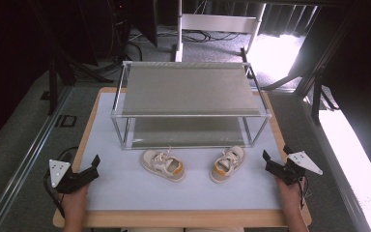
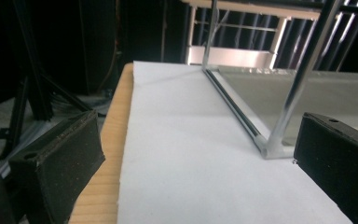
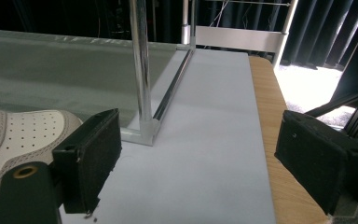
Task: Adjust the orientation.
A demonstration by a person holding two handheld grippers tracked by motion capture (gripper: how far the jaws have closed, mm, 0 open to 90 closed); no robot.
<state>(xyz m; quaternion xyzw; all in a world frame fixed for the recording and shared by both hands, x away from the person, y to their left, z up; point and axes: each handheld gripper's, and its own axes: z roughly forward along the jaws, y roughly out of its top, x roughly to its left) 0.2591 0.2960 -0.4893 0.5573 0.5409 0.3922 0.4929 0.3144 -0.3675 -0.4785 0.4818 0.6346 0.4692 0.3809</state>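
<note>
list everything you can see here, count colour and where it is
shoes: 2, beige with orange heels, side by side on the mat just in front of the rack
rack: 1, silver frame with two grey shelves, both bare, far half of the table
mat: 1, pale grey, covering the tabletop
table: 1, light wood, edges showing around the mat
left claw: 1, black, open, near left edge
right claw: 1, black, open, near right edge

In the right gripper view a perforated white shoe [image 3: 23, 140] at nine o'clock is cut by the left edge and partly hidden behind a black jaw, while the rack's upright post [image 3: 140, 65] runs off at twelve o'clock.
</note>
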